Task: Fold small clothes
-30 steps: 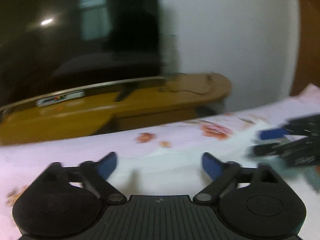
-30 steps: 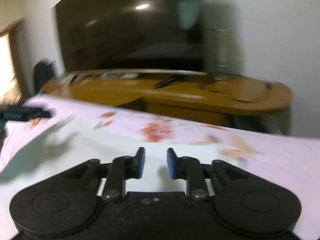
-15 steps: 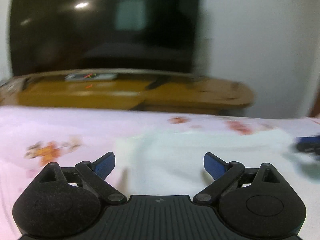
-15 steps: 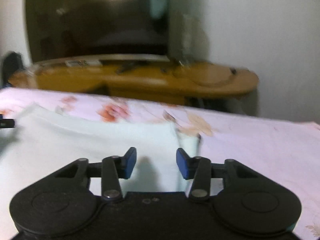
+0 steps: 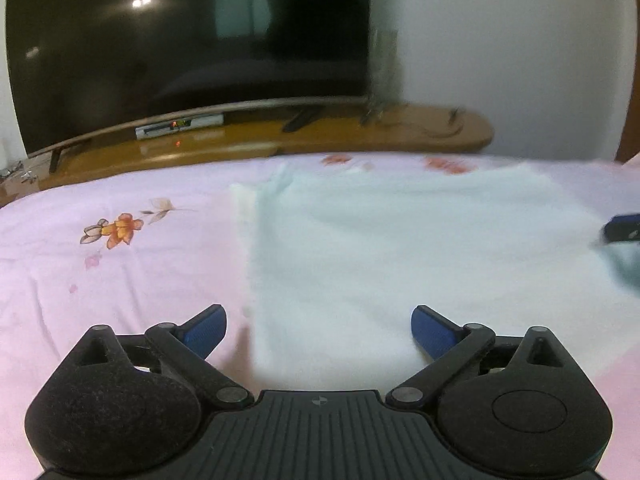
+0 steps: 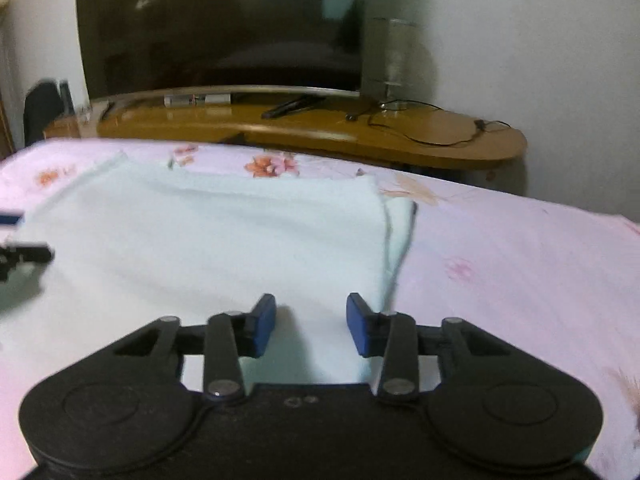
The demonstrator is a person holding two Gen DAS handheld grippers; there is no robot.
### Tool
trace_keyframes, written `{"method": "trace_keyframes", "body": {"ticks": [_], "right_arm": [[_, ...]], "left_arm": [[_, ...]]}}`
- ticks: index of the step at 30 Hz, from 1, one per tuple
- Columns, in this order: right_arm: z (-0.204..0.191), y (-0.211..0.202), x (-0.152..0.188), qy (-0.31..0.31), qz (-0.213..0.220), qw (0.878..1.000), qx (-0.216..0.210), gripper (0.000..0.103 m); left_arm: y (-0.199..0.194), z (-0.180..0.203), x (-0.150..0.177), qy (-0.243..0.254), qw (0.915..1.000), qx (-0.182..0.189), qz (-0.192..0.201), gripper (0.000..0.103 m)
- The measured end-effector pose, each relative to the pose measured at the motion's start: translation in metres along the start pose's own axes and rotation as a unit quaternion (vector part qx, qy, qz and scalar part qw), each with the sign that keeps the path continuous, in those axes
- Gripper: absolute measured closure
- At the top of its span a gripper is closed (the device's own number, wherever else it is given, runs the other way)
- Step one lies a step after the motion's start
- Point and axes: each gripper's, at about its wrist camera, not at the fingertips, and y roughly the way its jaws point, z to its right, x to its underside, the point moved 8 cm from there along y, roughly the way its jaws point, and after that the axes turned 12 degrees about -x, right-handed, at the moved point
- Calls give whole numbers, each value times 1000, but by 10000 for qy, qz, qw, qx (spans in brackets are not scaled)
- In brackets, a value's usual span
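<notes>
Left hand-held gripper (image 5: 318, 330) gapes low over garment (image 5: 400, 248).

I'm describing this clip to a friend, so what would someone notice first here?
A pale mint garment lies spread flat on the pink floral bedsheet, filling the middle of both views. Behind the bed, a big dark television stands on a wooden stand. The left gripper and right gripper are open over the garment's near edge.

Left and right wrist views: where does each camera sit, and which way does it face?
Left wrist: on the left gripper, jaws open, over the pale garment's left edge, facing the TV.
Right wrist: on the right gripper, jaws open, over the garment's right edge.
Shared: garment, floral bedsheet, TV, wooden stand.
</notes>
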Motion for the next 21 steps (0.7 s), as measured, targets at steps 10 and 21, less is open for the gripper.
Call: {"method": "trace_keyframes", "body": {"ticks": [10, 21], "right_arm": [[-104, 0, 45, 59, -136, 9998, -140, 69], [-33, -50, 80, 428, -120, 9968, 663, 64]], "left_arm": [[-29, 79, 30, 175, 9986, -363, -330, 5], [-33, 17, 59, -242, 9970, -455, -572, 4]]}}
